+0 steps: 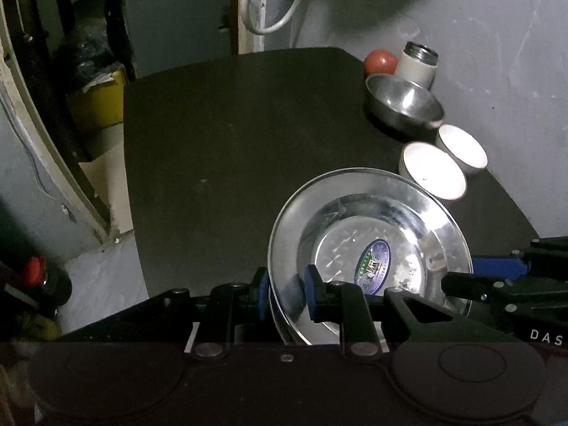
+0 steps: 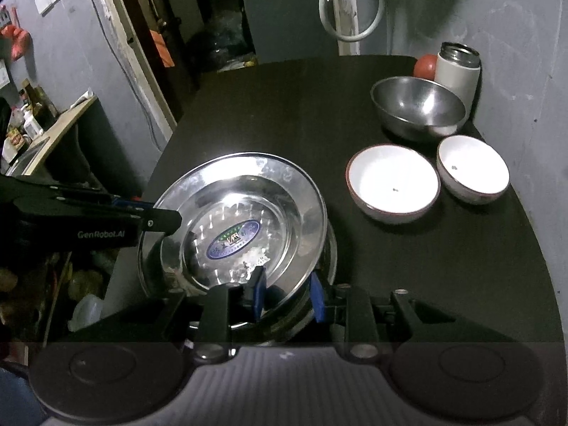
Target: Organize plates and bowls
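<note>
A shiny steel plate (image 1: 369, 227) (image 2: 241, 213) with an oval sticker in its middle is at the near side of the dark table (image 1: 230, 135) (image 2: 284, 106). Under it shows the rim of a second steel plate (image 2: 332, 252). My left gripper (image 1: 287, 293) (image 2: 167, 220) is shut on the top plate's left rim, one blue pad outside and one inside. My right gripper (image 2: 288, 296) (image 1: 458, 284) is shut on the opposite rim. A steel bowl (image 1: 404, 106) (image 2: 419, 110) and two white bowls (image 1: 433, 174) (image 2: 394, 183) stand at the right.
A white flask (image 1: 419, 64) (image 2: 458, 71) and a red round object (image 1: 380, 62) (image 2: 425, 65) stand in the far right corner against the grey wall. The table's left edge drops to the floor, where a yellow bin (image 1: 99, 103) stands.
</note>
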### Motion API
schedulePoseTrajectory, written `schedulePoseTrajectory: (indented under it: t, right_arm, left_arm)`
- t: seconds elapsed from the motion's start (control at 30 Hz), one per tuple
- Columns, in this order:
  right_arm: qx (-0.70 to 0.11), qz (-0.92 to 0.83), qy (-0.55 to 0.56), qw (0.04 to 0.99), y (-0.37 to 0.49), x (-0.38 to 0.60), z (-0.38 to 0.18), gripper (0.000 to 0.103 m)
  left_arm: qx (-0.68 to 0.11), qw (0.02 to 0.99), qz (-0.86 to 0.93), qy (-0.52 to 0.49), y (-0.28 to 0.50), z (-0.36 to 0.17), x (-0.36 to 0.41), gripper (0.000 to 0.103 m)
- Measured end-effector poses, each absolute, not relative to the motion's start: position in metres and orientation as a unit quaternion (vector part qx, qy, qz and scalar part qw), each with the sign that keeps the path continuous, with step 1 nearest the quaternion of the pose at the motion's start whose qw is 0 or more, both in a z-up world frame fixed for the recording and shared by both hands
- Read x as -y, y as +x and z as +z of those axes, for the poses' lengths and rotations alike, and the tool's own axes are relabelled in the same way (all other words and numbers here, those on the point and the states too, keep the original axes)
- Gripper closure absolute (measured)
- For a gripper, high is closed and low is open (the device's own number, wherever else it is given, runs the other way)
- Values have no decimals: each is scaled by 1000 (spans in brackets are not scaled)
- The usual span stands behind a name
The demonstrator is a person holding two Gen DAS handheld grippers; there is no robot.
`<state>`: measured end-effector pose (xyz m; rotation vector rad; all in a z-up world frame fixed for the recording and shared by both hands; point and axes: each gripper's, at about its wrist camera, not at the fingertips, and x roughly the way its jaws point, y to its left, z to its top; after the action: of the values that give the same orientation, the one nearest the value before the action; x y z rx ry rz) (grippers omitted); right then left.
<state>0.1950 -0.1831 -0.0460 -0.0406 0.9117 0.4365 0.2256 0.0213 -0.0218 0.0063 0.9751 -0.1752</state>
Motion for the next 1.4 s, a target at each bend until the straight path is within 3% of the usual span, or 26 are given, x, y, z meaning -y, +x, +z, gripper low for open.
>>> schedulePoseTrajectory:
  t: [1.4]
  right_arm:
    - [-450,218,-28,866,196,177,-51,61]
  left_arm:
    - [-498,862,-79,50,230,-33,-5,74]
